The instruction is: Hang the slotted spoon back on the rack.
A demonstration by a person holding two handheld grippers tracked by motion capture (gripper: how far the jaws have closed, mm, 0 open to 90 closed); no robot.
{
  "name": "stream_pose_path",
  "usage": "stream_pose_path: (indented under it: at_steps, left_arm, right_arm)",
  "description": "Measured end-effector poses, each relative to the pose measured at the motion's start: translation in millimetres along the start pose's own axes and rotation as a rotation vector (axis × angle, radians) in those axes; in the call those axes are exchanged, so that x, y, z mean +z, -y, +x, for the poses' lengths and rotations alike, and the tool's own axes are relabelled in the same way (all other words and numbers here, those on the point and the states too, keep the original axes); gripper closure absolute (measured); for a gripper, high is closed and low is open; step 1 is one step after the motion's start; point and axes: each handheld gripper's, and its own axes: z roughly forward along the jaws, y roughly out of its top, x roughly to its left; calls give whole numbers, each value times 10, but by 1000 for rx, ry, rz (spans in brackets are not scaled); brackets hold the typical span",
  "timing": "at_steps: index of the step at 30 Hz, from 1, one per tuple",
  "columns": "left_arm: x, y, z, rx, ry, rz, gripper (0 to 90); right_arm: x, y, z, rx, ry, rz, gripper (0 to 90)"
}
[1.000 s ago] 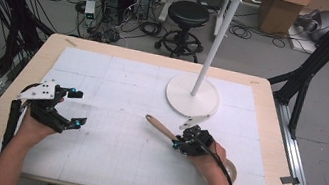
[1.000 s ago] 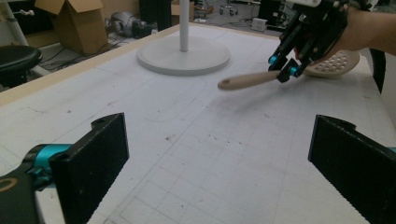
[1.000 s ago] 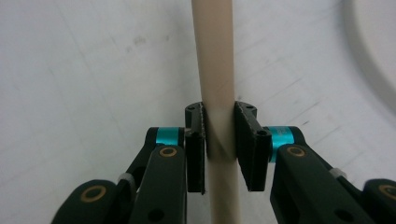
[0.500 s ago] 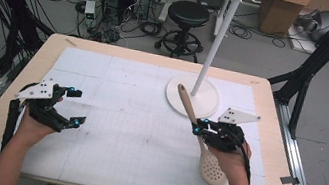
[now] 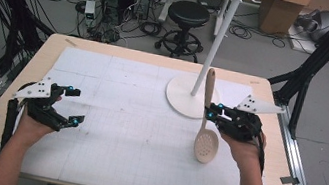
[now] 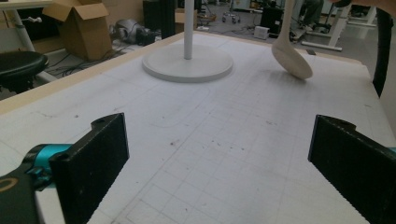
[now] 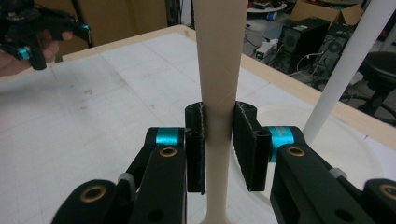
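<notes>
Slotted spoon (image 5: pixel 206 122), white stand (image 5: pixel 192 94) just behind

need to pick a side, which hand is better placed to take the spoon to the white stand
Right. The right gripper is shut on the slotted spoon beside the white stand. The left gripper is open, empty and far across the table.

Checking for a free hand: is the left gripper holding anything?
No, the left gripper has its jaws wide apart over the bare table mat.

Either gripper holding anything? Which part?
Right gripper is shut on the slotted spoon, gripping mid-handle, bowl hanging down. Left gripper is open, holding nothing.
</notes>
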Motion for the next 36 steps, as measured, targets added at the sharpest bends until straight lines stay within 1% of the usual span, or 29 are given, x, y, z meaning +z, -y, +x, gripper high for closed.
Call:
stream_pose_path:
  at_steps: [3, 5, 8, 11, 17, 20, 21, 23, 27, 29, 30, 31, 32, 33, 35, 36]
  left_arm:
    - [-1, -1, -1, 1, 2, 6, 56]
    - [1, -2, -4, 3, 2, 6, 56]
    - [-1, -2, -6, 4, 0, 6, 56]
    - [-4, -2, 0, 5, 0, 5, 56]
    - [1, 1, 2, 4, 3, 10, 57]
    - [5, 3, 3, 4, 2, 10, 57]
    - [5, 3, 2, 4, 2, 10, 57]
    - [4, 3, 3, 4, 2, 10, 57]
    - [3, 3, 4, 2, 3, 7, 56]
    - [2, 3, 4, 2, 4, 8, 56]
    - [1, 3, 5, 4, 4, 10, 56]
    - [2, 3, 4, 2, 5, 8, 56]
    - [2, 3, 5, 2, 5, 8, 56]
    - [5, 4, 4, 2, 4, 7, 56]
    - [9, 7, 4, -1, 5, 9, 56]
    - [11, 8, 6, 1, 5, 12, 56]
  right_arm:
    - [-22, -95, -54, -4, 9, -5, 747]
    - [-25, -164, -88, -29, 23, -4, 747]
    - [-35, -272, -135, -48, 42, 9, 747]
    - [-56, -387, -200, -62, 47, 1, 747]
    - [-109, -629, -292, -56, 56, -12, 747]
    - [-123, -746, -324, -54, 69, 0, 747]
    - [-124, -776, -342, -64, 72, -1, 747]
    - [-131, -855, -373, -67, 84, 13, 747]
    - [-137, -956, -439, -63, 95, 18, 747]
    - [-151, -1003, -470, -49, 104, 29, 747]
    - [-155, -1022, -503, -58, 107, 21, 747]
    - [-163, -1034, -523, -55, 108, 21, 747]
    - [-176, -1052, -558, -42, 109, 21, 747]
    - [-182, -1063, -586, -41, 111, 16, 746]
    - [-209, -1089, -647, -9, 111, 17, 747]
    - [-217, -1106, -698, 0, 112, 9, 746]
